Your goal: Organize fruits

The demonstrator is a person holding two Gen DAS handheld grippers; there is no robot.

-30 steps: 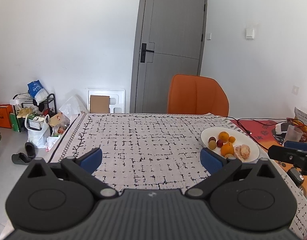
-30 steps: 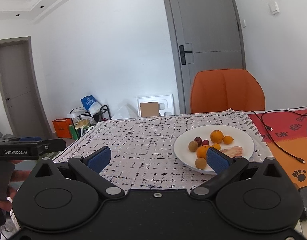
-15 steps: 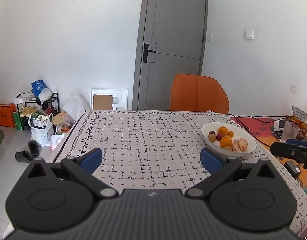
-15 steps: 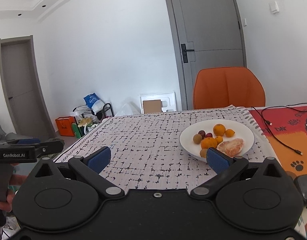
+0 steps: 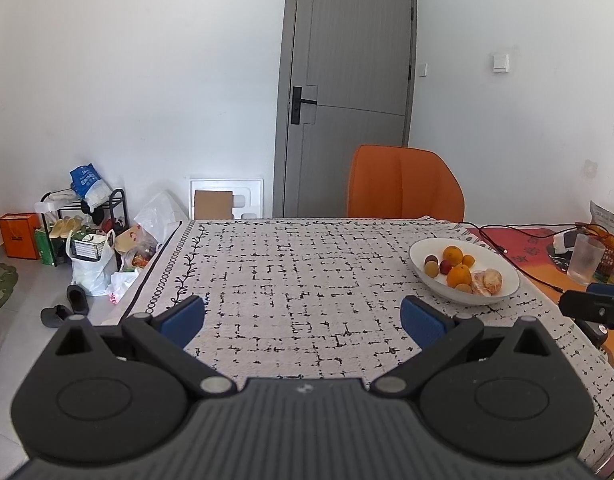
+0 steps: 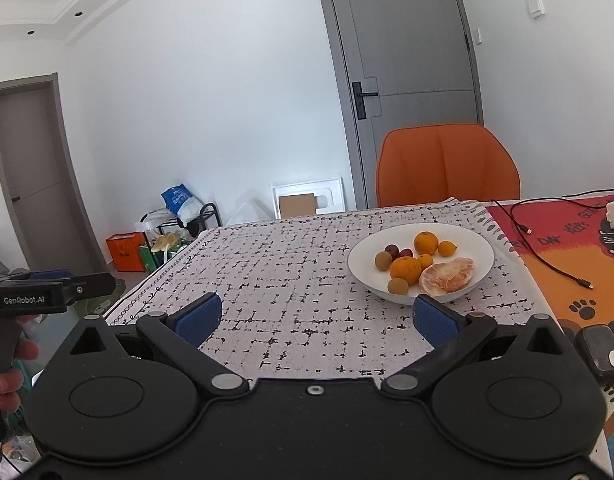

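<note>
Left wrist view showed my left gripper with its blue-padded jaws spread wide and empty above the patterned desk. At two o'clock from it sat a white plate of fruit: oranges, small brown and red fruits, and a peeled citrus. My right gripper, in its own view, also had its jaws released and held nothing. From there the plate lay at one o'clock, just beyond the right fingertip, with the peeled citrus at its near edge beside a large orange. An orange chair stood at twelve o'clock behind the desk. A hand gripped the left handle at nine o'clock.
</note>
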